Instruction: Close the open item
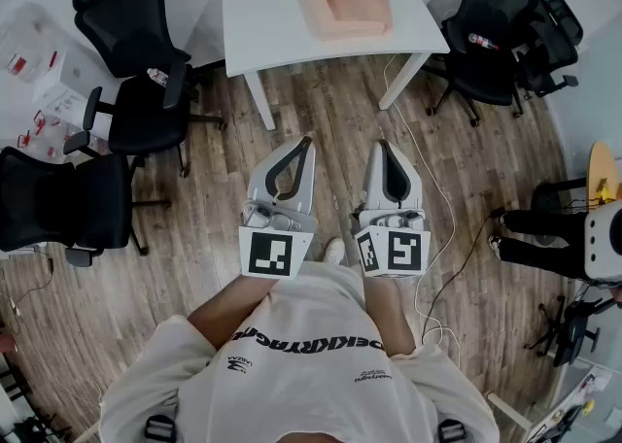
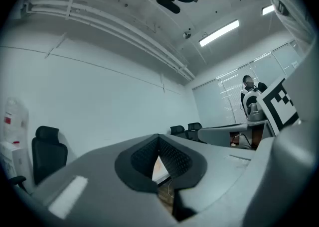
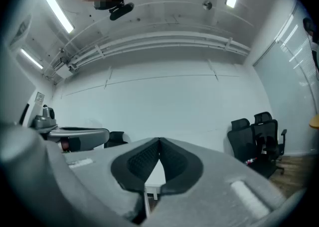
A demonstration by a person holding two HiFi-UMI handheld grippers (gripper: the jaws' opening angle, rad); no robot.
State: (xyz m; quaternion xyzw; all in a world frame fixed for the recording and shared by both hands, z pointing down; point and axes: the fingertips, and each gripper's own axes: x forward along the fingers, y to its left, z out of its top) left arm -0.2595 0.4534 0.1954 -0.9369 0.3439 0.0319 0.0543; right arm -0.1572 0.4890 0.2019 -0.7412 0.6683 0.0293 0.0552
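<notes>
The white rectangular table (image 1: 262,28) carries a pale salmon-pink box (image 1: 342,6), apparently of translucent plastic, though distance prevents confirmation. The brown wood-grain plank floor (image 1: 330,101) bears black mesh office chairs (image 1: 121,14). The light-grey left gripper (image 1: 307,142) and right gripper (image 1: 383,146) have black textured pads (image 2: 173,159) and black-and-white square-marker cubes (image 1: 275,252).

An office meeting room: black swivel chairs (image 1: 131,14) around a white table (image 1: 272,33), wood-look floor (image 1: 321,130), strip lights (image 2: 219,33) overhead
</notes>
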